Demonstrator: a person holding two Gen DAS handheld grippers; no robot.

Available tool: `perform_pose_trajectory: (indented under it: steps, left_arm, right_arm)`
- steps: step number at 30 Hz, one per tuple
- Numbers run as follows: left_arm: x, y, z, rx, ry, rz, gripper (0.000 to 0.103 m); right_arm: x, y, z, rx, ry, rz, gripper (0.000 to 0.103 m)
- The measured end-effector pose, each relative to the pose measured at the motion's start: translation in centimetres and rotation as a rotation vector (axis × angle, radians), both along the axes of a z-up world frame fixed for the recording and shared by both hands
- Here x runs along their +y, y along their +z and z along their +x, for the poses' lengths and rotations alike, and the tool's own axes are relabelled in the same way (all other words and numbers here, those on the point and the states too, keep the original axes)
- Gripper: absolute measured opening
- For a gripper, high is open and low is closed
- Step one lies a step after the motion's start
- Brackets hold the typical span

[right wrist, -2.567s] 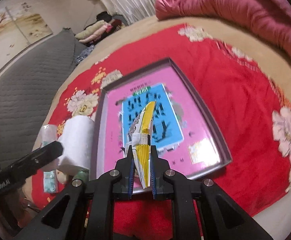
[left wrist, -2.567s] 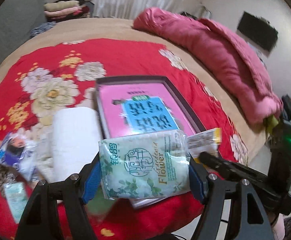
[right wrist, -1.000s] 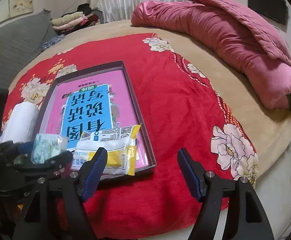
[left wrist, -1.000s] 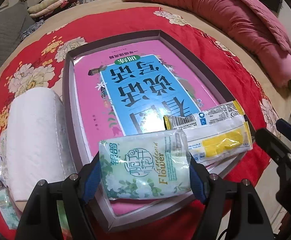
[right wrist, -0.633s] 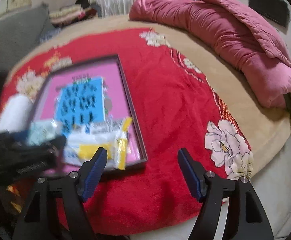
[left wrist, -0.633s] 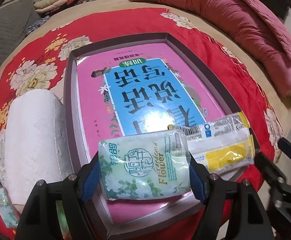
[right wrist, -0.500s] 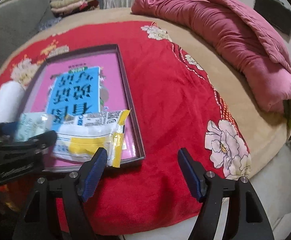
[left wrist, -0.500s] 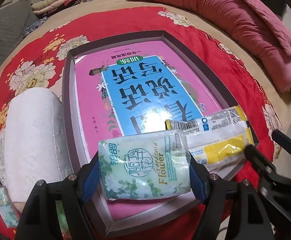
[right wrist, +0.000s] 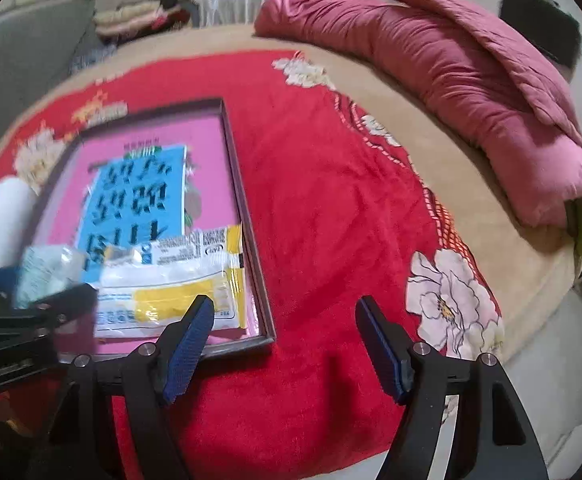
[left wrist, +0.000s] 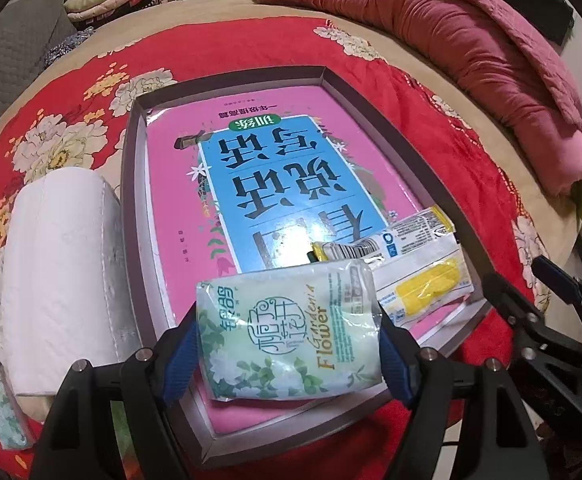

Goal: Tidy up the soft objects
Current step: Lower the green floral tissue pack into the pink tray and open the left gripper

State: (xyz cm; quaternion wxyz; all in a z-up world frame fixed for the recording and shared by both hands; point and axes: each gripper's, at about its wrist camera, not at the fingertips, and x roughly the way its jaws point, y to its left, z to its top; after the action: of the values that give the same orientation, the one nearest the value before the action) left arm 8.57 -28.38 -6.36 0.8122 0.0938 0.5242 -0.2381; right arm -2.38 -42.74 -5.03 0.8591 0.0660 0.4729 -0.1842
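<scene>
- Soft green-and-white plastic tissue pack [left wrist: 291, 330] is held over the near end of the dark-rimmed shallow tray [left wrist: 131, 184], just beside the white-and-yellow wrapped packet [left wrist: 415, 276] already lying inside.
- Placing appears to be the step in hand; next, a lowering onto the pink tray floor and a release are called for.
- Left gripper [left wrist: 287, 354]: jaws spread wide, pads pressed on the pack's two ends.
- Right gripper [right wrist: 285, 344]: jaws wide apart, nothing held, above the red floral blanket [right wrist: 323, 200].

The red blanket [right wrist: 323, 208] is lying bare right of the tray [right wrist: 247, 216]. A white roll [left wrist: 59, 264] is blocking the tray's left side.
</scene>
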Motion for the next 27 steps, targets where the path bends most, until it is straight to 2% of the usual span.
perform_pose_trajectory:
  steps: [9, 17, 21, 27]
  left_arm:
    - [0.4, 0.6, -0.2, -0.01, 0.004, -0.014, 0.077]
    - [0.8, 1.0, -0.4, -0.024, -0.012, -0.077, 0.081]
    - [0.8, 0.7, -0.4, -0.019, -0.008, -0.054, 0.082]
    - [1.2, 1.8, -1.4, -0.064, -0.027, -0.052, 0.082]
  right_arm:
    - [-0.5, 2.0, -1.5, -0.058, -0.045, 0.048, 0.075]
    - [0.4, 2.4, -1.5, -0.079, -0.025, 0.097, 0.076]
    - [0.6, 2.4, -1.5, -0.085, -0.024, 0.115, 0.076]
    - [0.7, 2.4, -1.4, -0.085, -0.024, 0.12, 0.076]
